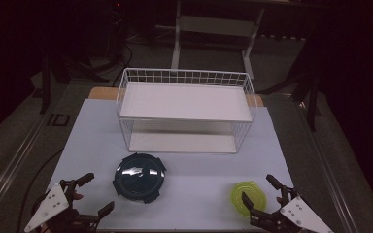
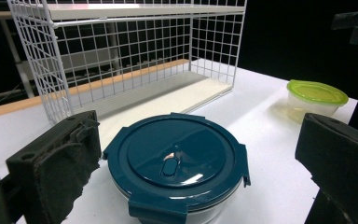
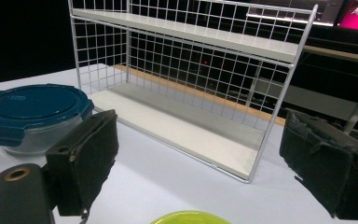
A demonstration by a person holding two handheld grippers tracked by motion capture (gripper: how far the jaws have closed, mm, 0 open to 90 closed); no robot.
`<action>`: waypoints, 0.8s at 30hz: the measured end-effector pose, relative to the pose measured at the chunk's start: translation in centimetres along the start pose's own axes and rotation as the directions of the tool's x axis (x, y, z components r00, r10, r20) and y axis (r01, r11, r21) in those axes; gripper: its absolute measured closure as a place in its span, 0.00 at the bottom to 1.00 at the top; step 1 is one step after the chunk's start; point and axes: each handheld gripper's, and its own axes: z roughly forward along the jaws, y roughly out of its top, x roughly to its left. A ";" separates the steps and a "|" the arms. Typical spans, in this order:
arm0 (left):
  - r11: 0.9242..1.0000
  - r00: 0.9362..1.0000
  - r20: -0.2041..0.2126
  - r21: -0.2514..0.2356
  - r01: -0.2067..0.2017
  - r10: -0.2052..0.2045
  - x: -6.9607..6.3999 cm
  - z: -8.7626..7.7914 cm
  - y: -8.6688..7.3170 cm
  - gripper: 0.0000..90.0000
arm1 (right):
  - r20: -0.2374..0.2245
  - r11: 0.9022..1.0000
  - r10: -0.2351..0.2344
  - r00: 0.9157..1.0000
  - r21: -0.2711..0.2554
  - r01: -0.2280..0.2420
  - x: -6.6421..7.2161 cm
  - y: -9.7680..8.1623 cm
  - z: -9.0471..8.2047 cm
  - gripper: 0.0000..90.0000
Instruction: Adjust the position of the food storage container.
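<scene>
Blue-lidded container (image 1: 139, 177) sits on the table in front of the wire rack (image 1: 184, 109), between the left gripper's (image 1: 95, 194) wide-apart jaws, right gripper (image 1: 261, 191) likewise agape; an off-centre squeeze could skid it away

Two lidded containers: blue-lidded (image 1: 139, 177), green-lidded (image 1: 248, 195); one wire rack (image 1: 184, 109).

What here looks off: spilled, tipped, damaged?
Nothing stands out. The blue-lidded container and the green-lidded container sit upright and closed on the table; the wire shelf rack stands square with bare shelves.
</scene>
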 end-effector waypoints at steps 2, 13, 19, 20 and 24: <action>1.000 1.000 -0.002 -0.002 0.004 -0.004 0.0 -0.1 0.0 0.00 | -0.001 1.000 0.002 1.000 -0.001 -0.002 0.0 0.0 0.0 0.12; 1.000 1.000 0.000 0.001 0.024 -0.024 0.9 -1.2 1.1 0.00 | -0.004 1.000 0.012 1.000 0.000 -0.012 0.0 0.1 0.0 0.12; 0.997 1.000 0.010 0.079 -0.007 0.006 1.7 -1.2 0.5 0.06 | -0.003 1.000 0.021 1.000 0.000 -0.021 -0.1 0.1 0.0 0.12; 0.995 1.000 0.018 0.097 -0.013 0.011 1.9 -1.1 0.3 0.11 | -0.002 1.000 0.023 1.000 0.000 -0.023 -0.1 0.1 0.0 0.12; 0.985 0.999 0.044 0.171 -0.026 0.018 2.3 -0.6 -0.6 0.26 | -0.002 1.000 0.023 1.000 -0.001 -0.023 -0.1 0.1 0.1 0.12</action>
